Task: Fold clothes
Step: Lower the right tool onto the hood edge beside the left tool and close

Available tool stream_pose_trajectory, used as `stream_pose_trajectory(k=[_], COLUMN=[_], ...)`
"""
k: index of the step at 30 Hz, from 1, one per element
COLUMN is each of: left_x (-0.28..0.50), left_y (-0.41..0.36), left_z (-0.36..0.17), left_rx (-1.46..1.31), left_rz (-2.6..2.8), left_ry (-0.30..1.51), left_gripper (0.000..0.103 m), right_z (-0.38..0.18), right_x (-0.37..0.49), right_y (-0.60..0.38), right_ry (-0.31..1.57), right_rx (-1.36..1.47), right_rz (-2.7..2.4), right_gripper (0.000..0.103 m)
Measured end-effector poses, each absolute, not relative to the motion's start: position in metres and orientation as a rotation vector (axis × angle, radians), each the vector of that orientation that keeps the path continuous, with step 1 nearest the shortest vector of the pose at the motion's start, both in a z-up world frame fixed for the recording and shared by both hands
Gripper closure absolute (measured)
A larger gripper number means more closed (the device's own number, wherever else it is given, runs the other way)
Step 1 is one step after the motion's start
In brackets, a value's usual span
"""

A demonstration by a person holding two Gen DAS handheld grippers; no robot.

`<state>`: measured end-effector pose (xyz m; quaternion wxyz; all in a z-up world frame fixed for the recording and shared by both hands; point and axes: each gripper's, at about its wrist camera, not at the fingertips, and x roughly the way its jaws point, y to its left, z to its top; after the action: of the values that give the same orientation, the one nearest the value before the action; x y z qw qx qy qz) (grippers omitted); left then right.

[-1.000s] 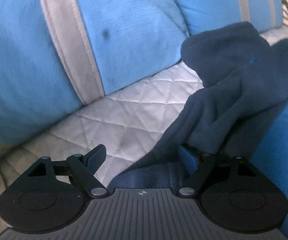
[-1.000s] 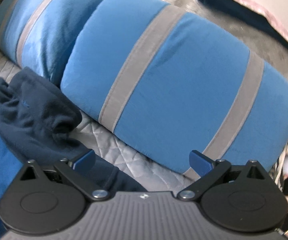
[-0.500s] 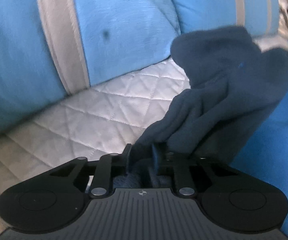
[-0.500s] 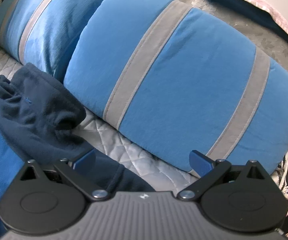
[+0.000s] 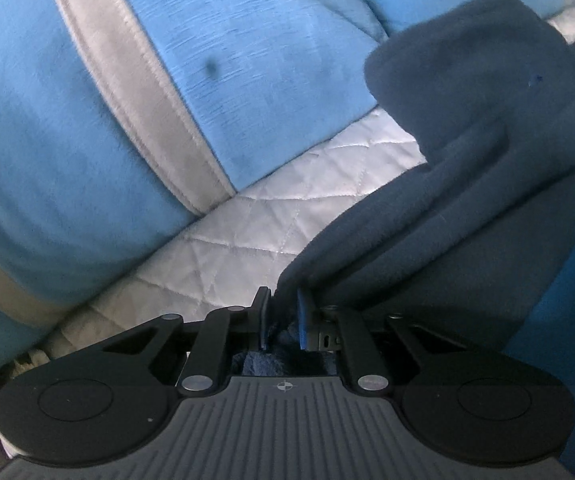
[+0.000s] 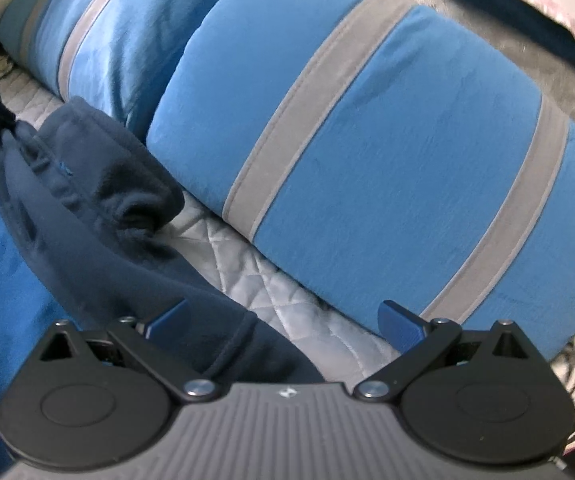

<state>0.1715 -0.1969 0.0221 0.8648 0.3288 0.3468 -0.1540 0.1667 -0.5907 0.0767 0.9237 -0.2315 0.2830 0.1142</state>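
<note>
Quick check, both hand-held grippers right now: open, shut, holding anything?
Left hand-held gripper: just closed, shut on an edge of the navy fleece garment.
Right hand-held gripper: open, holding nothing.

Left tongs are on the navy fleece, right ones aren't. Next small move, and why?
Probably close the right tongs on the navy fleece edge. The left tongs have just closed on its fabric, while the right ones stand open with the hem lying between them, ungripped on the quilted cover.
</note>
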Motion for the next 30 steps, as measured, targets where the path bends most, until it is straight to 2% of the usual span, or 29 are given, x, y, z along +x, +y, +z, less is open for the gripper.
stream_pose_trajectory(k=[6, 9, 11, 15, 21, 24, 26, 28, 29, 30], left_x=[0.168, 0.166, 0.166, 0.166, 0.166, 0.167, 0.167, 0.167, 0.168, 0.168], left_y=[-0.199, -0.199, -0.199, -0.198, -0.197, -0.195, -0.194, -0.191, -0.190, -0.189], left_z=[0.019, 0.022, 0.023, 0.022, 0.022, 0.021, 0.021, 0.021, 0.021, 0.022], left_rx=[0.694, 0.692, 0.691, 0.685, 0.676, 0.665, 0.657, 0.640, 0.630, 0.621], left_rz=[-0.304, -0.304, -0.305, -0.304, -0.306, -0.311, -0.316, -0.324, -0.329, -0.333], left_ry=[0.713, 0.715, 0.719, 0.719, 0.720, 0.717, 0.713, 0.712, 0.712, 0.712], left_gripper=[0.089, 0.089, 0.089, 0.089, 0.089, 0.089, 0.088, 0.089, 0.089, 0.089], right_z=[0.069, 0.057, 0.047, 0.027, 0.026, 0.023, 0.020, 0.017, 0.017, 0.016], right_x=[0.199, 0.217, 0.226, 0.228, 0.228, 0.234, 0.239, 0.243, 0.244, 0.245], right_y=[-0.592, -0.591, -0.592, -0.591, -0.589, -0.584, -0.582, -0.583, -0.584, -0.586], right_ry=[0.621, 0.646, 0.676, 0.739, 0.771, 0.809, 0.838, 0.865, 0.873, 0.883], right_rx=[-0.443, -0.482, -0.502, -0.561, -0.555, -0.557, -0.547, -0.514, -0.498, -0.479], right_rz=[0.234, 0.214, 0.210, 0.290, 0.415, 0.466, 0.503, 0.537, 0.542, 0.549], right_gripper=[0.004, 0.008, 0.015, 0.018, 0.024, 0.035, 0.048, 0.055, 0.067, 0.068])
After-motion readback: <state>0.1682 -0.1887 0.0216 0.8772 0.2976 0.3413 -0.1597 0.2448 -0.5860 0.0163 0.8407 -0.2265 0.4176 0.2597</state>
